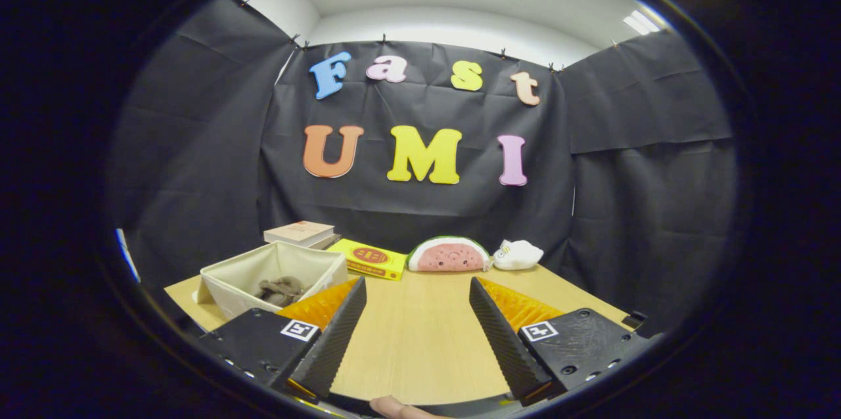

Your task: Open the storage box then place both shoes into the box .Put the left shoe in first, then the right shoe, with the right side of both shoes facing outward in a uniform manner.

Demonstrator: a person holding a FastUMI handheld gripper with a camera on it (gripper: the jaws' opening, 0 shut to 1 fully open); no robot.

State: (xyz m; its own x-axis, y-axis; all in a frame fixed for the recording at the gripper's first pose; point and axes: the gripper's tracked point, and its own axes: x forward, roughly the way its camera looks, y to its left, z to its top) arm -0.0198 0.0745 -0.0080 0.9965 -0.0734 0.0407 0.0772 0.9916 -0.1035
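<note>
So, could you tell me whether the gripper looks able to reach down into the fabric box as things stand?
Probably yes: the gripper is open and holds nothing, and the fabric box, just ahead of its left finger, stands open-topped with bare table between.

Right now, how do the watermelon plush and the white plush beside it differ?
The watermelon plush is larger, a half-round slice, pink with a green rim; the white plush is smaller, lumpy and nearly all white. The watermelon plush lies nearer the yellow box. Both rest at the table's far edge, well beyond the open gripper.

table [420,333] | on it: fabric box [230,281], books [299,232], yellow box [369,259], watermelon plush [449,255], white plush [518,254]
</note>
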